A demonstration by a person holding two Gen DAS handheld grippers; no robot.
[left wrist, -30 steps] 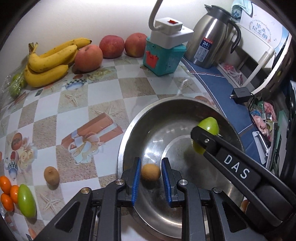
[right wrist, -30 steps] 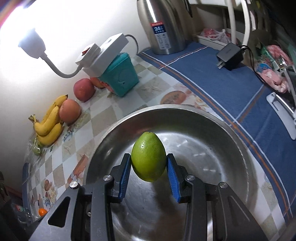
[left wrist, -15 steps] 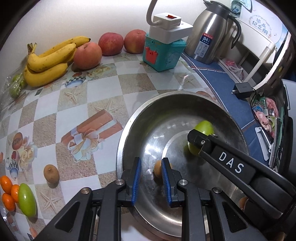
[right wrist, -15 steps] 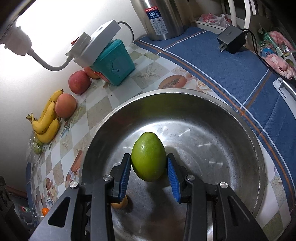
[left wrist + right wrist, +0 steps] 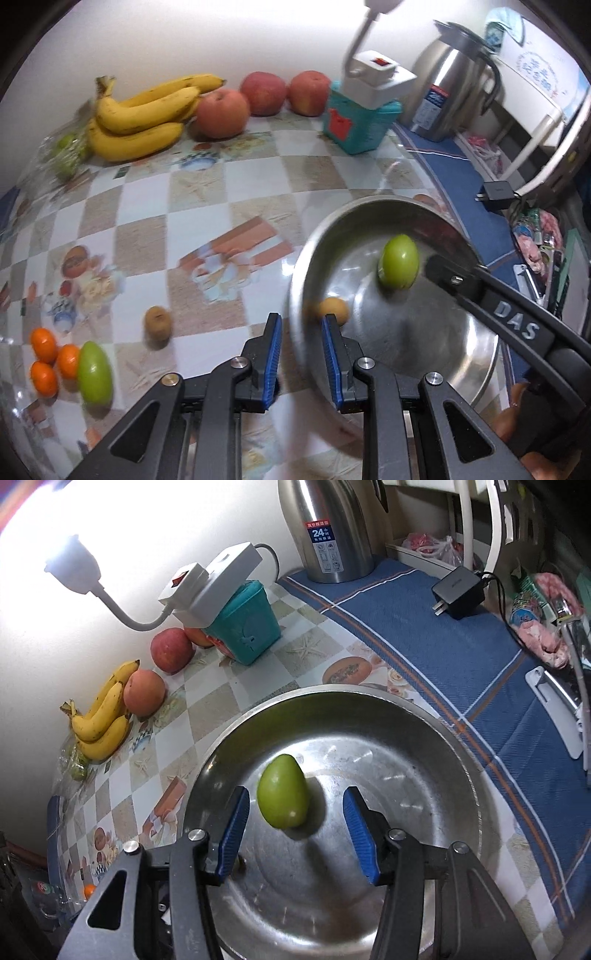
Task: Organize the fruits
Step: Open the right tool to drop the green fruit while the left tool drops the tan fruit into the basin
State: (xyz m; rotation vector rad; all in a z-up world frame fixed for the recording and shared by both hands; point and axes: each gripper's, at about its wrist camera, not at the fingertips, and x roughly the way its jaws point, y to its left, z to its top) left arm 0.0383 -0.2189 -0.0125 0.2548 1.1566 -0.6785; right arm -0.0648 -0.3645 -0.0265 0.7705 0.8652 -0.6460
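**Green fruit let go into the steel bowl**

Left wrist view: my left claw [image 5: 301, 354] was clenched down to its narrowest, nothing between the blue pads, hanging over the near-left rim of the steel bowl [image 5: 476, 354]. Just past its fingertips a small brown fruit [image 5: 334, 309] lay inside the bowl by the wall. Farther in lay the green fruit [image 5: 399, 261], its long axis running near-left to far-right in this view, narrower end toward the far rim. My right claw's black finger reached in from the right, its tip just beside that fruit and clear of it. Out on the checked tablecloth [image 5: 221, 206] sat a second brown fruit [image 5: 158, 325], a second green fruit [image 5: 94, 371] lying lengthwise toward me, and three small oranges [image 5: 46, 356] touching it. Along the wall were the bananas [image 5: 144, 114] and three apples [image 5: 221, 112].

Right wrist view: my right claw [image 5: 295, 821] had just been opening; its jaws stood apart with the green fruit [image 5: 282, 792] between them, neither pad pressing on it, so it was released. The fruit rested on the bowl's [image 5: 424, 731] floor, tilted, its pointed end up and toward the far right, its rounder end toward me. It sat closer to the left pad, with a clear gap to the right one.
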